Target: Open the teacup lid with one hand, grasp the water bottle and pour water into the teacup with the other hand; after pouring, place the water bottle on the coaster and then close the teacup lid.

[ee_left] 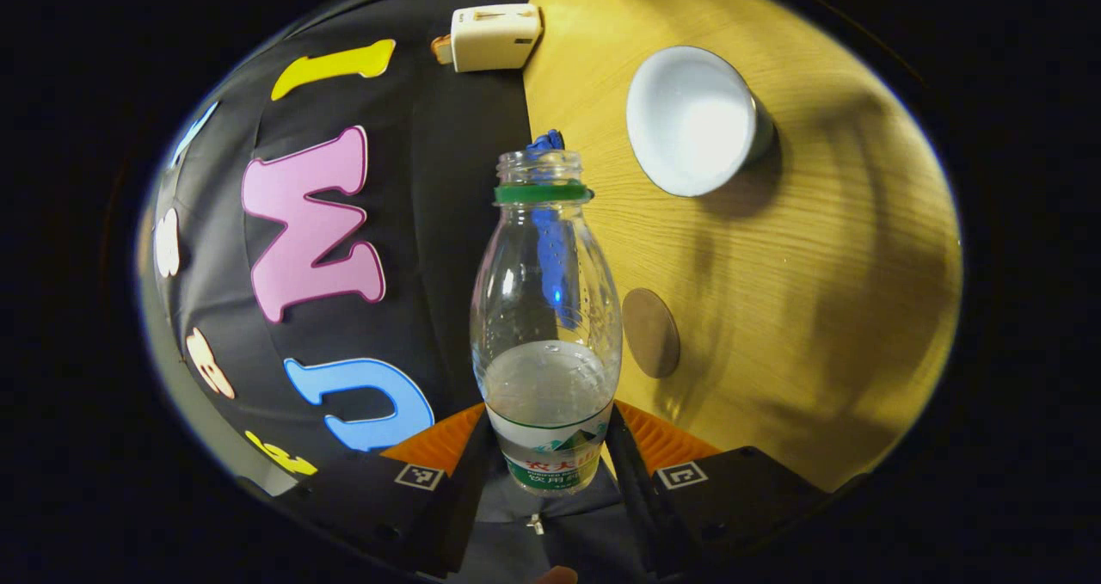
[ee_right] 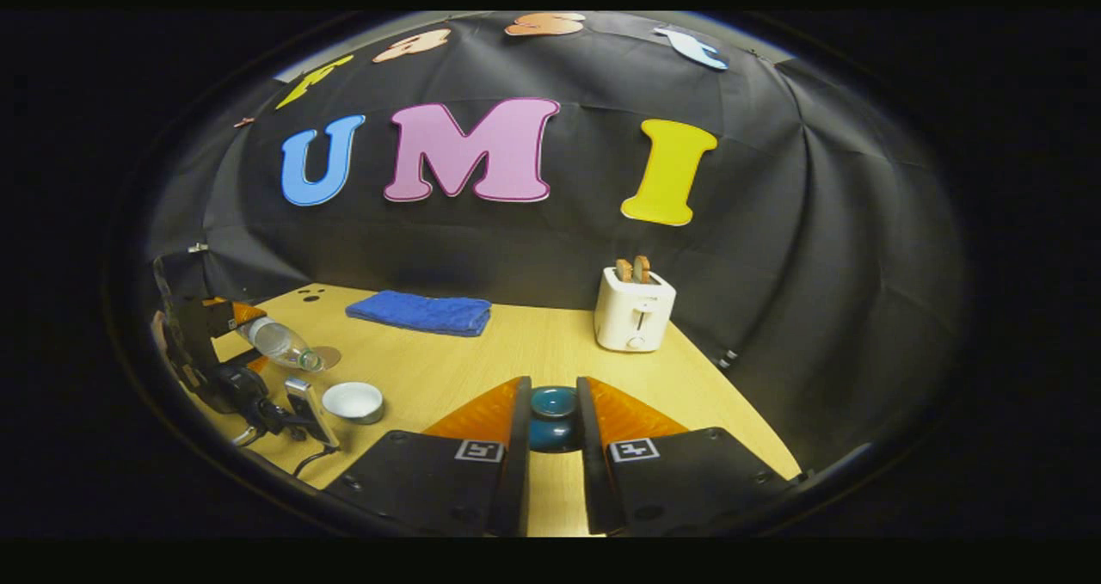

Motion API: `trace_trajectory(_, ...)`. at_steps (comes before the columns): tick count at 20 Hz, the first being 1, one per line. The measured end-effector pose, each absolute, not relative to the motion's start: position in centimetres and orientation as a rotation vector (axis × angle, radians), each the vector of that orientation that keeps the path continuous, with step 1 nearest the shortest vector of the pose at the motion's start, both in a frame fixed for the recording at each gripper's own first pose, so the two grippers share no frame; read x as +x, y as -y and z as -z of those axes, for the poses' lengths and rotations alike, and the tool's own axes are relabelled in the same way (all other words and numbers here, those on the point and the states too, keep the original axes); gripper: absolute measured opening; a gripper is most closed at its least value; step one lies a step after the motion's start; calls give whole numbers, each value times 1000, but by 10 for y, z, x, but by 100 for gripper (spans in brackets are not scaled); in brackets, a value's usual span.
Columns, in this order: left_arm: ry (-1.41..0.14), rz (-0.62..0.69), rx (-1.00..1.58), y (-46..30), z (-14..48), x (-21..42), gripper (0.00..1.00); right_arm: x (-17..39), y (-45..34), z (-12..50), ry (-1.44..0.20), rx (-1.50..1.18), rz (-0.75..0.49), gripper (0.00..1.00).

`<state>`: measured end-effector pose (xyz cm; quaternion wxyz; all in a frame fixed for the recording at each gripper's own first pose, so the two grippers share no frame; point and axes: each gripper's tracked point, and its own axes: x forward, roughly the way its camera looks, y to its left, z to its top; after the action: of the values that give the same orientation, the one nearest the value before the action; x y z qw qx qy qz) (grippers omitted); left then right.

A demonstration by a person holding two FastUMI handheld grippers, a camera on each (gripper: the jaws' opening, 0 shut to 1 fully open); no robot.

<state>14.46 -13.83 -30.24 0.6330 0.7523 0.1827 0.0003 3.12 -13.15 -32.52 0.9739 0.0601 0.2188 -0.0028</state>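
Left tongs [ee_left: 550, 446] clamp the tilted water bottle [ee_left: 546, 326] above the open teacup [ee_left: 688, 119]; right tongs [ee_right: 553, 421] grip the teacup lid [ee_right: 553, 412] over the counter [ee_right: 516, 352]; toaster [ee_right: 634, 309] upright in right gripper view

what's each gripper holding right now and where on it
The left gripper grips the water bottle at its labelled lower body. The right gripper holds the teacup lid, clamped by its sides.

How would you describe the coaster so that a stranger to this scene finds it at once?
Start at the wooden table and find the open white teacup. In the left gripper view, the coaster lies on the table between the teacup and the water bottle held by the left gripper. It is a flat, thin, brown disc with nothing on it.
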Motion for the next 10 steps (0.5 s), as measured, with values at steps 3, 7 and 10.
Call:
trace_trajectory(3,-403,-2,1755,138,300,146,75,31,134,324,-438,121,7,30)
trace_trajectory(7,-382,13,1790,141,301,153,75,32,135,323,-433,121,9,30)
trace_trajectory(10,-374,17,1800,143,300,160,75,32,136,323,-431,122,16,30)
